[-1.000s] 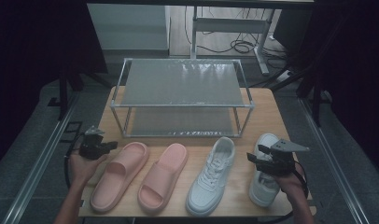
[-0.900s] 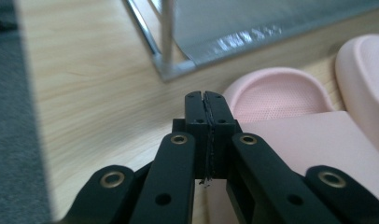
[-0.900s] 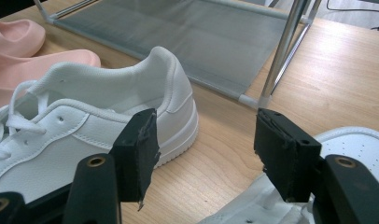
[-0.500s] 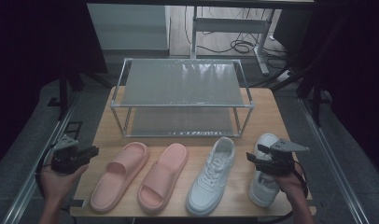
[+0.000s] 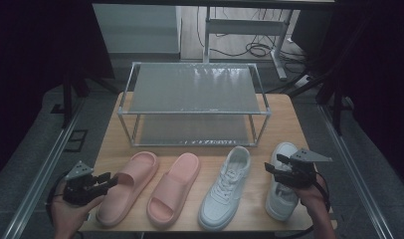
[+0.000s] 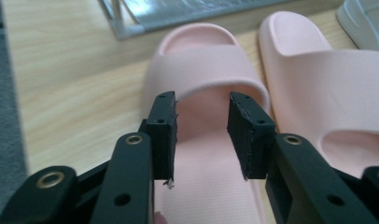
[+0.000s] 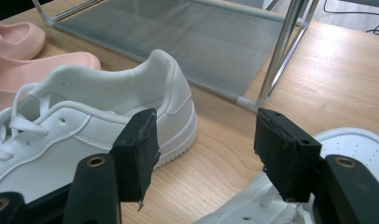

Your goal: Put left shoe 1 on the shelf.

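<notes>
Pink foam fills the lower left of the high view, where your left claw (image 5: 106, 183) hovers at the heel end of the outer pink slide (image 5: 126, 186), its jaws just having been opening and now partly apart; in the left gripper view they frame the slide's footbed without pressing on it. Its twin, the second pink slide (image 5: 174, 188), lies just beside it toward the centre. At lower right, your right claw (image 5: 270, 168) stands wide open and holds nothing, poised over the gap between the left white sneaker (image 5: 225, 188) and the right white sneaker (image 5: 282, 185). All four shoes line the near edge of the wooden counter (image 5: 284, 117), in front of the metal shoe rack (image 5: 192, 103).
</notes>
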A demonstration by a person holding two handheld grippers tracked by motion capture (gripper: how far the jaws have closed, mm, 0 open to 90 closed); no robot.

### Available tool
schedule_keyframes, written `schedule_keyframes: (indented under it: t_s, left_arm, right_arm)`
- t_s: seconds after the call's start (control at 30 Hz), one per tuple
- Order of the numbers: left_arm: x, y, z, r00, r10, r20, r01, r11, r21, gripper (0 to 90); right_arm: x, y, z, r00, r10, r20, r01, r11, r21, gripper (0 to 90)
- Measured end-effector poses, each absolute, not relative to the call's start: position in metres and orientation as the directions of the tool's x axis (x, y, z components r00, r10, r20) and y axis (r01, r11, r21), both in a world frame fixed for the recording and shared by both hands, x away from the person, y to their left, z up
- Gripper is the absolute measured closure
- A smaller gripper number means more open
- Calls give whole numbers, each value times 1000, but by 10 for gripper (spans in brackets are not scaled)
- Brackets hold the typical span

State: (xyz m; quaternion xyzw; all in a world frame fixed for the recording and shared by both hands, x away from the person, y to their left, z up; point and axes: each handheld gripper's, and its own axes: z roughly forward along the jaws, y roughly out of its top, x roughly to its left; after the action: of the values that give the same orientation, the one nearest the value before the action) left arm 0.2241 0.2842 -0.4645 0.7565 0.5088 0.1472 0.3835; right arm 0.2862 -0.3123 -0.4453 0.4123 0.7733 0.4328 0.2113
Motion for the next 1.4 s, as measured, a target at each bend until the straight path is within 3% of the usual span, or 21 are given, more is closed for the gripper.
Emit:
schedule_keyframes:
  t_s: [0.57, 0.8, 0.9, 1.4]
  left_arm:
    - [226, 237, -491, 494, 850, -183, 681, -247, 689, 612]
    - [238, 222, -501, 488, 861, -142, 695, -284, 661, 702]
    - [240, 218, -503, 471, 876, -100, 694, -299, 655, 817]
    - [242, 214, -480, 457, 887, -70, 658, -284, 698, 859]
  right_arm:
    - [285, -312, -445, -572, 820, 28, 453, 287, 844, 401]
    - [286, -312, -446, -573, 819, 29, 454, 287, 844, 401]
    - [286, -310, -446, -582, 813, 30, 451, 292, 843, 401]
    - [284, -311, -442, -579, 815, 27, 443, 287, 849, 401]
